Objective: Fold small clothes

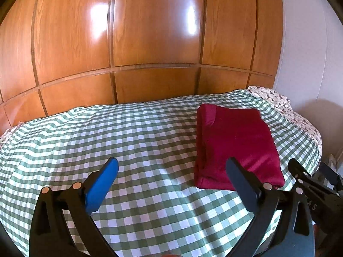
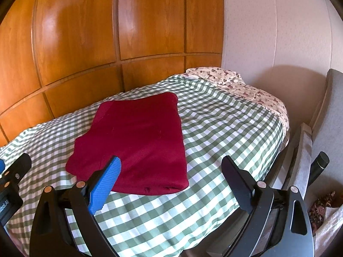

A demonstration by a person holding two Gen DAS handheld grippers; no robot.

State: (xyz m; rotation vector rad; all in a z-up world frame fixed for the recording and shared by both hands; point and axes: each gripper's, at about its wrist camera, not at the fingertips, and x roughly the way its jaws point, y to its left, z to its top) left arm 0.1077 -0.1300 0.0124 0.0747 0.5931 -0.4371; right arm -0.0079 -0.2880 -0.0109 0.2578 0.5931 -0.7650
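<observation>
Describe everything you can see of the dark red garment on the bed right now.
The dark red garment is a soft, fleecy-looking knit, folded into a compact, roughly rectangular bundle with layered edges showing along its left side and near end. A flap juts out at the left near corner. It lies flat on the green-and-white checked bedspread, toward the floral pillow end, and only the bedspread touches it. Both the left hand-held gripper and right hand-held gripper are open, hovering short of it.
</observation>
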